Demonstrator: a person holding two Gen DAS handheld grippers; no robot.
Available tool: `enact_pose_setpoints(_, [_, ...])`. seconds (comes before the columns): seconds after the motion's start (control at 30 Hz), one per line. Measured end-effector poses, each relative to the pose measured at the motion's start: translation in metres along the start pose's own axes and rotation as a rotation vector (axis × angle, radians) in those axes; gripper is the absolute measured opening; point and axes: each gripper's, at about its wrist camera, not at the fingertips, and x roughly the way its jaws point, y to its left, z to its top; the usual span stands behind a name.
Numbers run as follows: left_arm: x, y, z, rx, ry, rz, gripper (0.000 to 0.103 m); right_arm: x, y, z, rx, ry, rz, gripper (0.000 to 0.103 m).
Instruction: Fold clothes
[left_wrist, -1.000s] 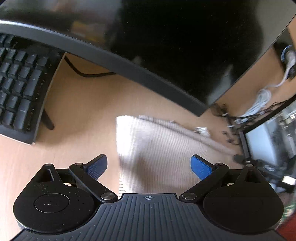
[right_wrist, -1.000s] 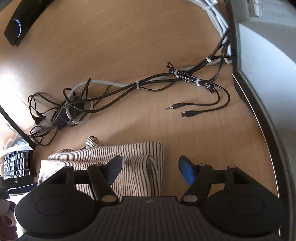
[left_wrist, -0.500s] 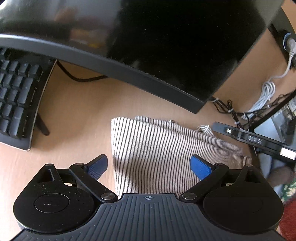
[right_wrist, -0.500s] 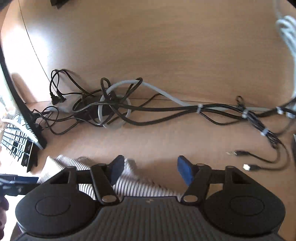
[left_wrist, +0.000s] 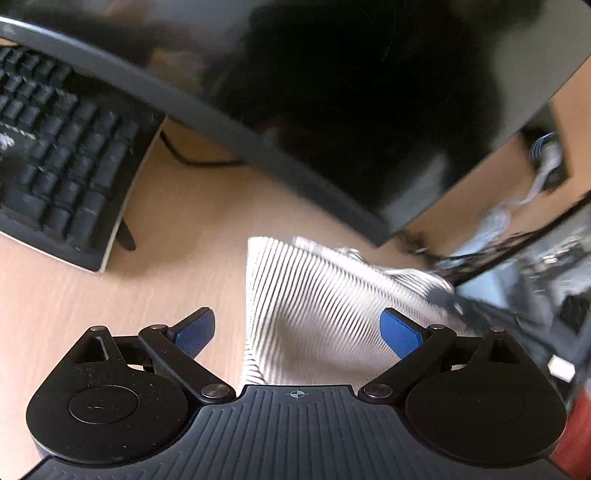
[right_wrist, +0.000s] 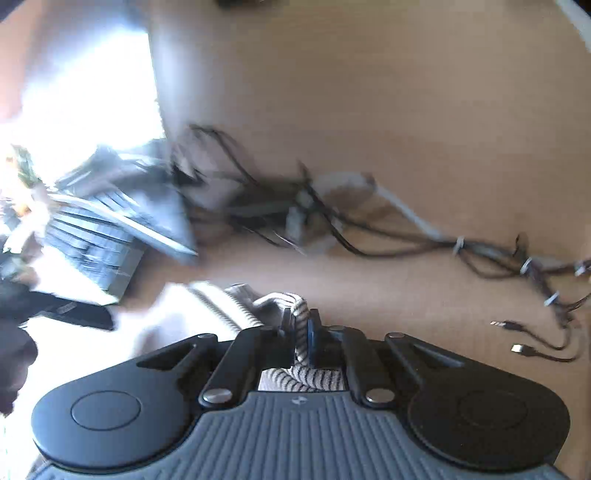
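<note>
In the left wrist view, the left hand-held gripper (left_wrist: 297, 326) stands wide, and its blue fingers (left_wrist: 195, 328) hold nothing. The striped cloth (left_wrist: 325, 295) lies on the tabletop (left_wrist: 177, 229) just in front of it, as a compact bundle with a straight left edge. The right finger is over the cloth and the left finger is over bare wood. A keyboard (left_wrist: 62, 173) is at the far left and a dark monitor (left_wrist: 332, 92) hangs over the far side. The picture is a little blurred.

In the right wrist view, the right hand-held gripper (right_wrist: 304, 334) is narrow and pinches a thick fold of the striped cloth (right_wrist: 301, 321) between its fingers. The rest of the cloth spreads to the left, near a bunch of cables (right_wrist: 332, 221).

For a clean fold, I judge that the right side should keep a firm pinch and lift without twisting. The left side could press or take the near left edge, so the layers stay aligned and do not slide toward the cables.
</note>
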Motion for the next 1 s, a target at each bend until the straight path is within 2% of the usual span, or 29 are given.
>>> enact_pose_setpoints(0.1, [-0.038, 0.002, 0.004, 0.034, -0.014, -0.077, 0.1, -0.062, 0.032, -0.021, -0.028, -0.014, 0.023, 0.006])
enact_pose_setpoints(0.17, [-0.059, 0.0, 0.005, 0.056, -0.018, -0.109, 0.1, -0.085, 0.056, -0.051, -0.034, 0.03, 0.027, 0.006])
enact_pose_setpoints(0.27, [-0.081, -0.007, 0.002, 0.107, -0.001, -0.134, 0.101, -0.096, 0.083, -0.1, -0.045, 0.122, -0.005, 0.006])
enact_pose_setpoints(0.33, [-0.082, -0.018, -0.005, 0.149, 0.04, -0.134, 0.102, -0.099, 0.099, -0.131, -0.049, 0.174, -0.032, 0.006])
enact_pose_setpoints(0.47, [-0.081, -0.033, -0.027, 0.242, 0.139, -0.109, 0.102, -0.121, 0.12, -0.159, -0.049, 0.22, -0.051, 0.01])
enact_pose_setpoints(0.5, [-0.08, -0.032, -0.036, 0.269, 0.172, -0.092, 0.102, -0.13, 0.118, -0.161, -0.016, 0.212, -0.049, 0.014])
enact_pose_setpoints(0.53, [-0.079, -0.031, -0.045, 0.297, 0.205, -0.075, 0.102, -0.141, 0.113, -0.162, 0.031, 0.198, -0.045, 0.031])
enact_pose_setpoints(0.57, [-0.074, -0.032, -0.054, 0.339, 0.24, -0.041, 0.102, -0.152, 0.108, -0.162, 0.079, 0.179, -0.047, 0.054])
enact_pose_setpoints(0.63, [-0.069, -0.031, -0.071, 0.432, 0.293, 0.042, 0.102, -0.175, 0.088, -0.16, 0.199, 0.114, -0.098, 0.068])
enact_pose_setpoints(0.73, [-0.071, -0.022, -0.066, 0.327, 0.3, -0.046, 0.102, -0.189, 0.059, -0.162, 0.37, 0.047, -0.197, 0.068])
enact_pose_setpoints(0.83, [-0.073, -0.014, -0.061, 0.222, 0.305, -0.133, 0.102, -0.181, 0.039, -0.166, 0.478, -0.003, -0.247, 0.069])
enact_pose_setpoints(0.9, [-0.069, -0.011, -0.059, 0.135, 0.314, -0.188, 0.102, -0.163, 0.033, -0.163, 0.496, -0.01, -0.247, 0.071])
enact_pose_setpoints(1.0, [-0.05, -0.01, -0.063, 0.039, 0.352, -0.191, 0.102, -0.129, 0.026, -0.159, 0.457, 0.044, -0.249, 0.072])
